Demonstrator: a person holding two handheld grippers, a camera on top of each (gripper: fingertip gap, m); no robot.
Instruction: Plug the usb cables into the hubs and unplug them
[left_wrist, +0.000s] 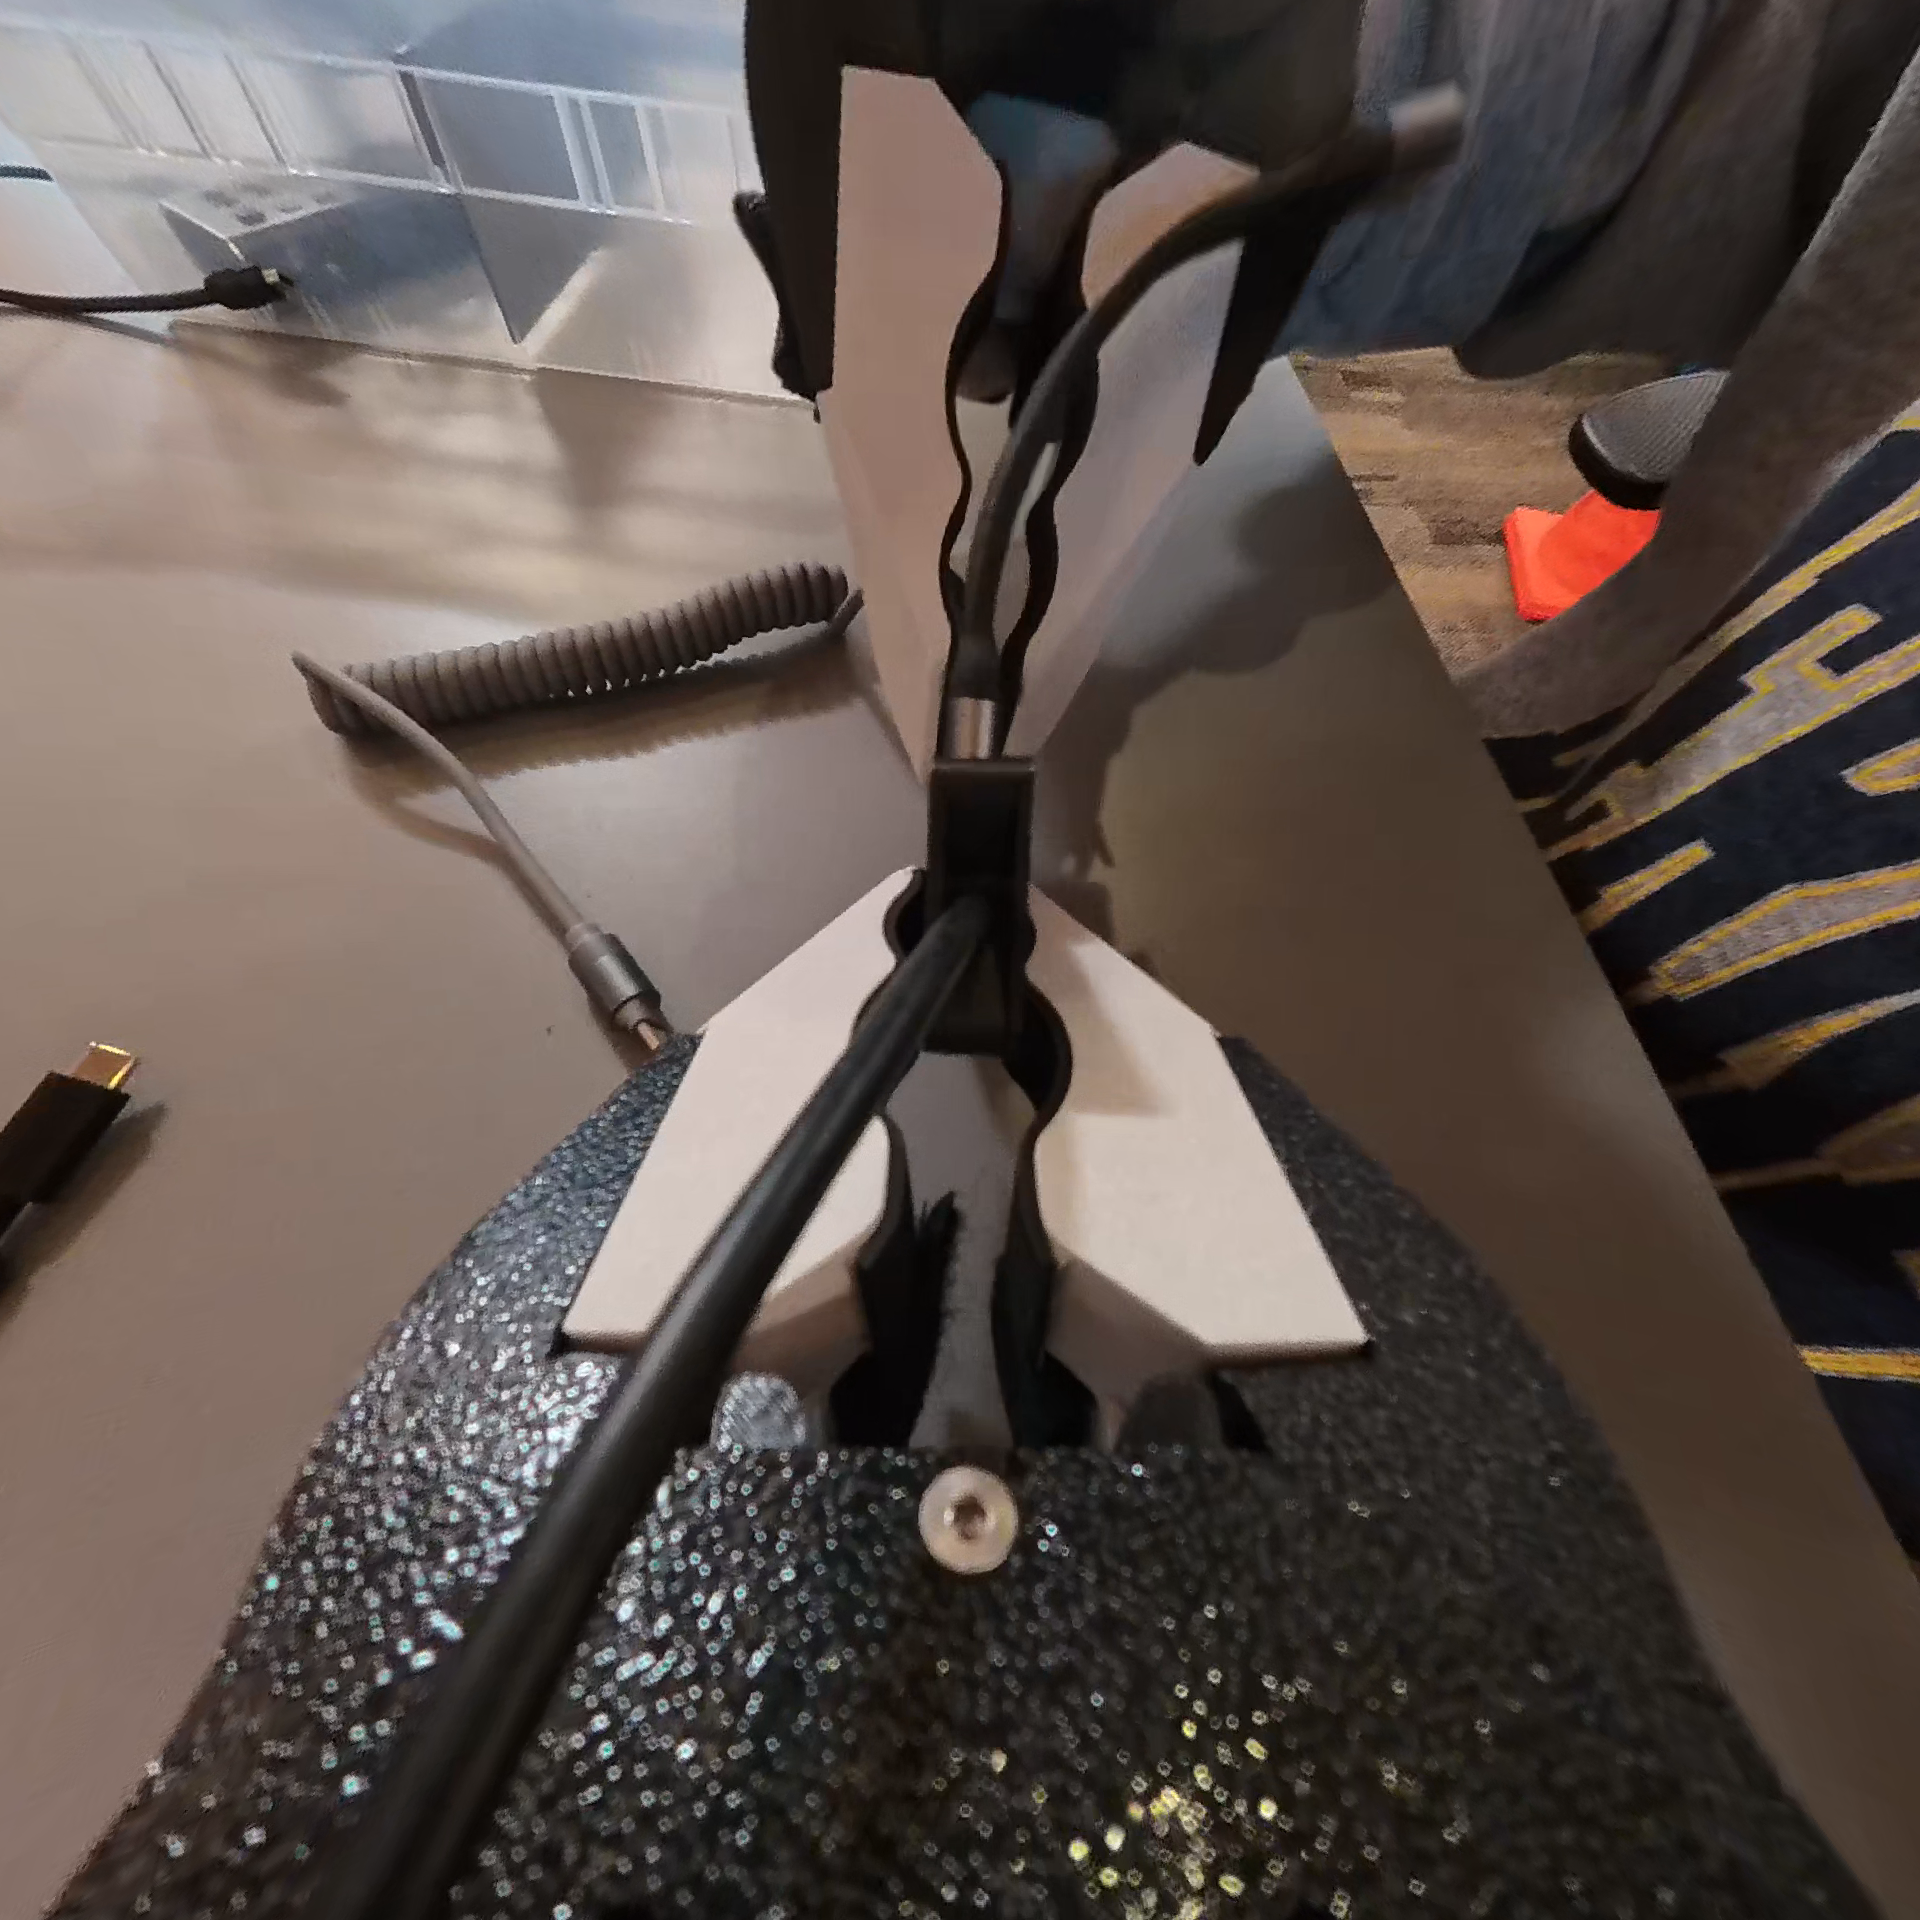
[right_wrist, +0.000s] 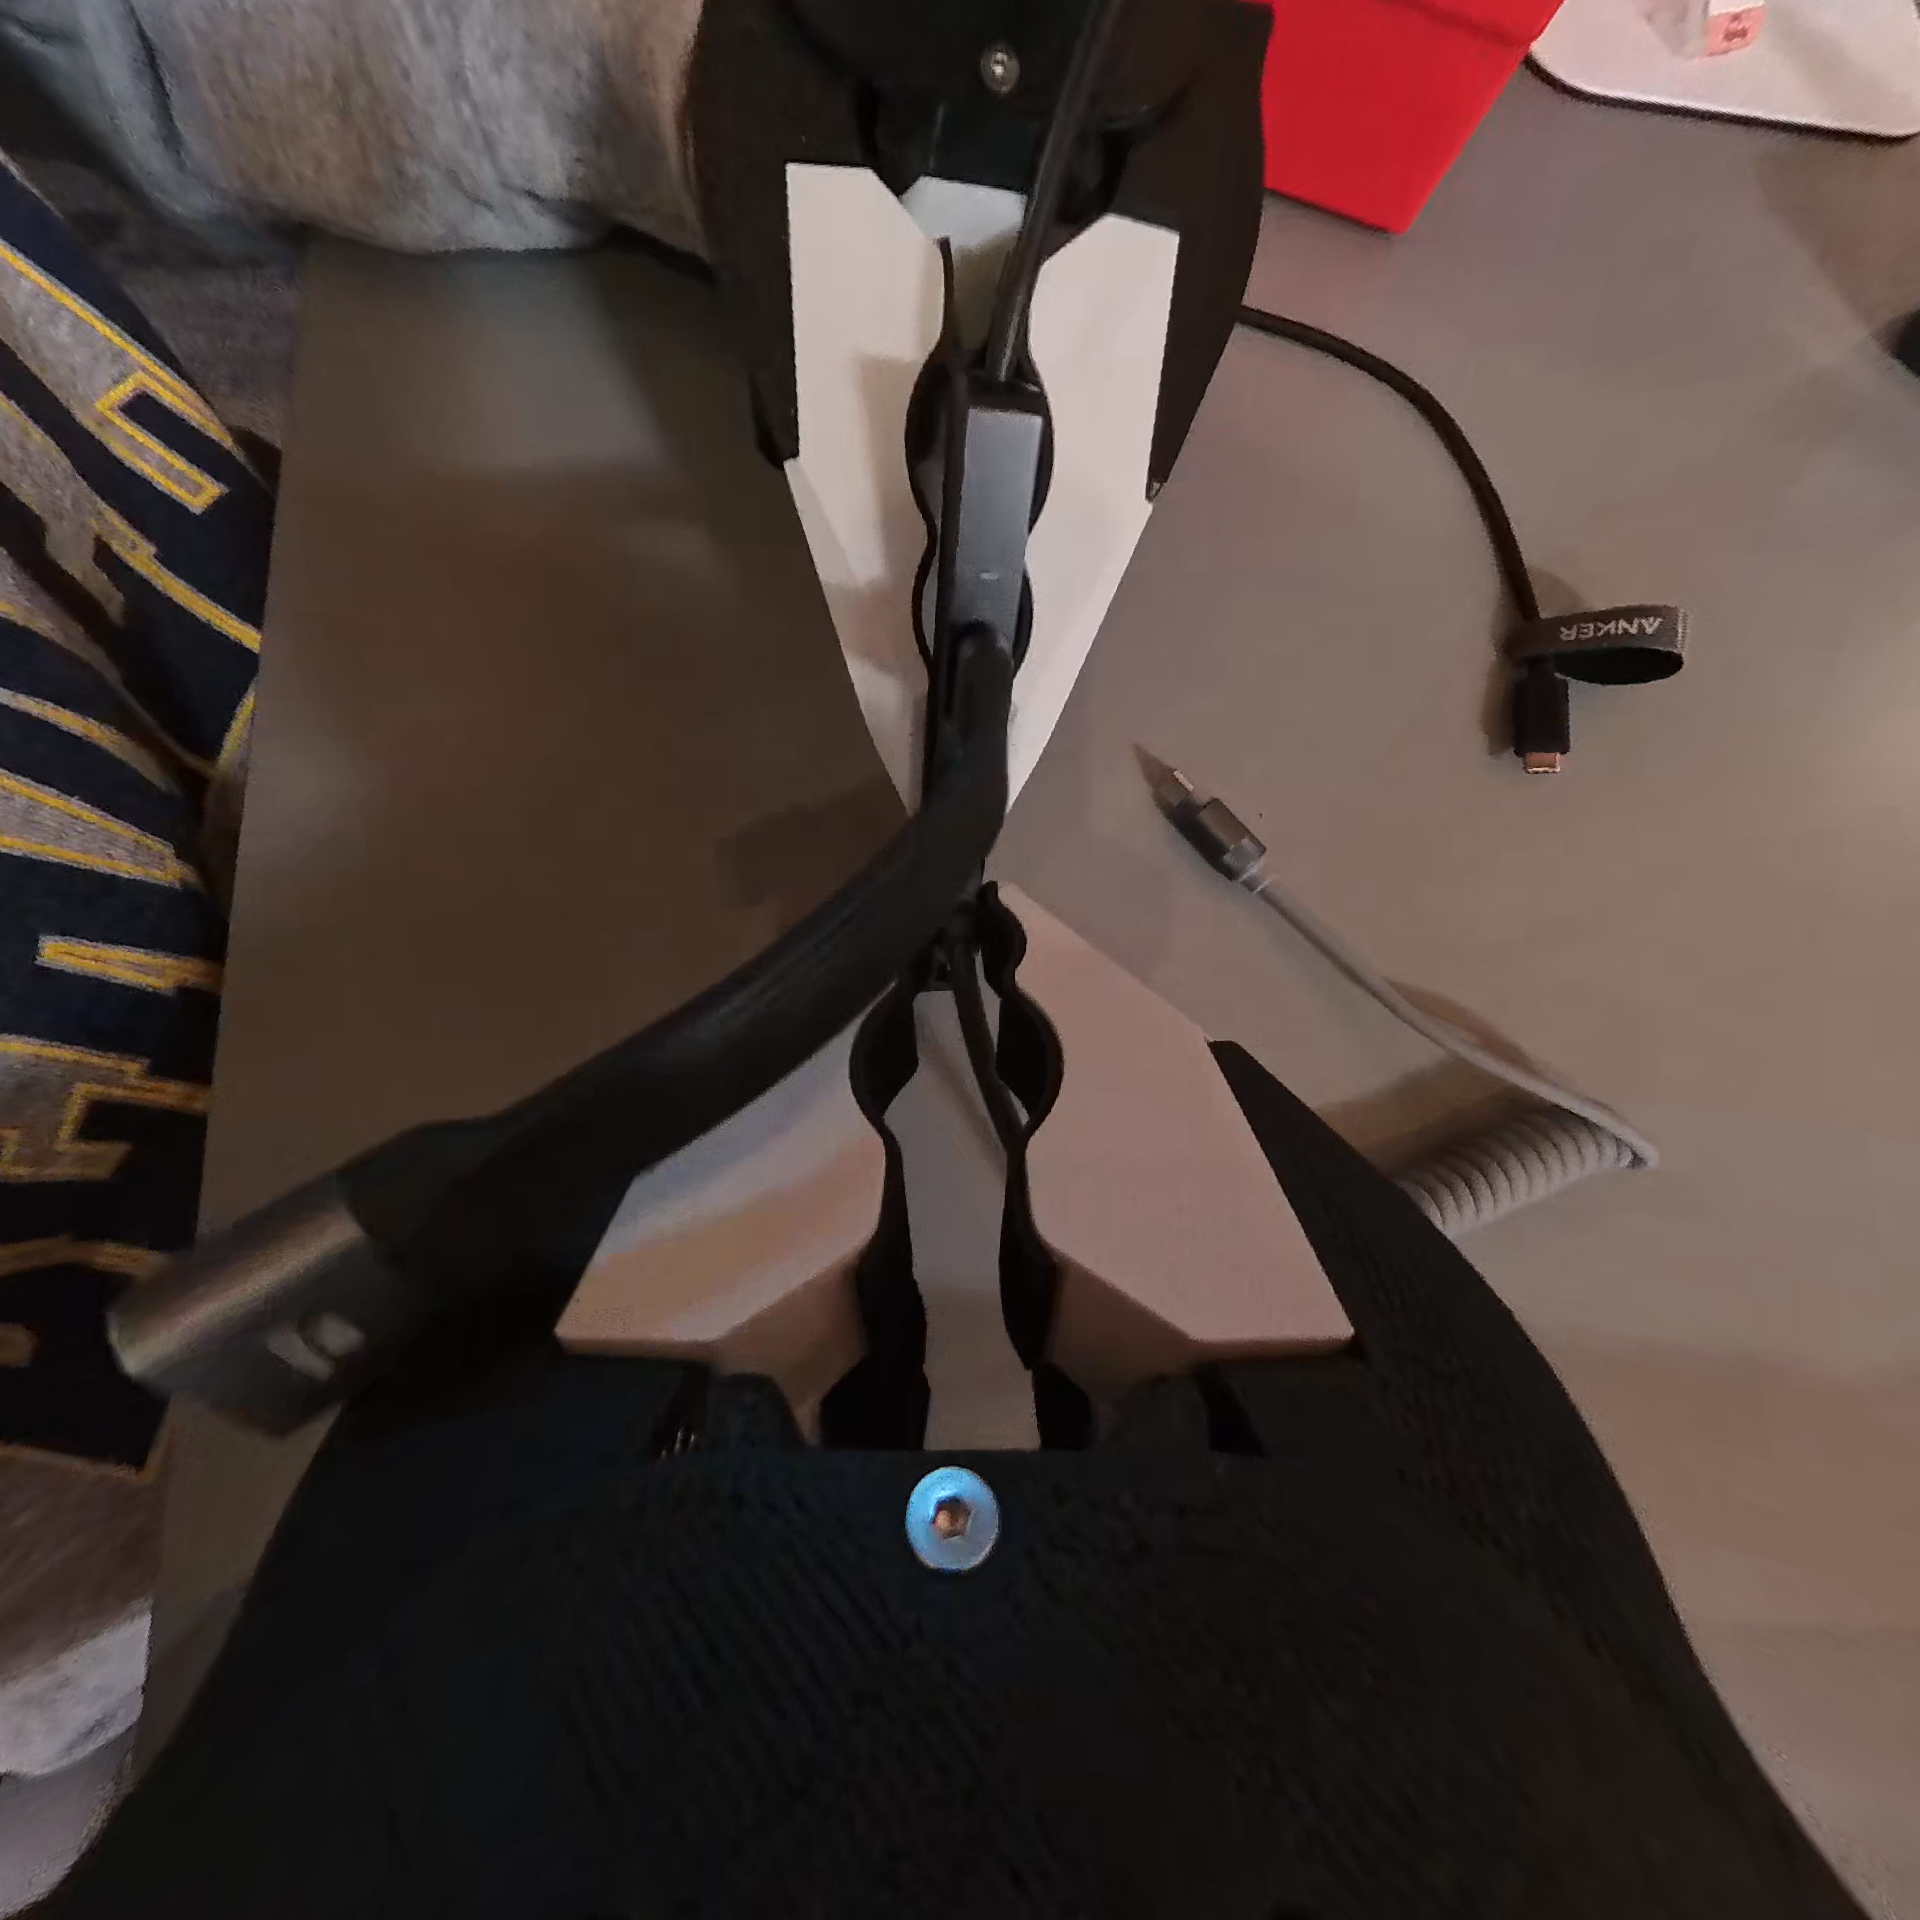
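The plugging step is being carried out in mid-air above the table (left_wrist: 312, 831). The hub (left_wrist: 982, 831) is being gripped by the clenched left gripper (left_wrist: 977, 904), and the black cable (right_wrist: 727, 1039) is being pinched just behind its plug by the clamped right gripper (right_wrist: 971, 925). The plug is being held at the hub's port; full seating cannot be told. A straight push along the hub's axis is likely being called for next, or a straight pull if unplugging is due. Counted: one hub, two grippers, one held cable, and loose on the table a coiled grey cable (left_wrist: 623, 644), a strapped black cable (right_wrist: 1455, 447) and a far braided cable (left_wrist: 156, 296).
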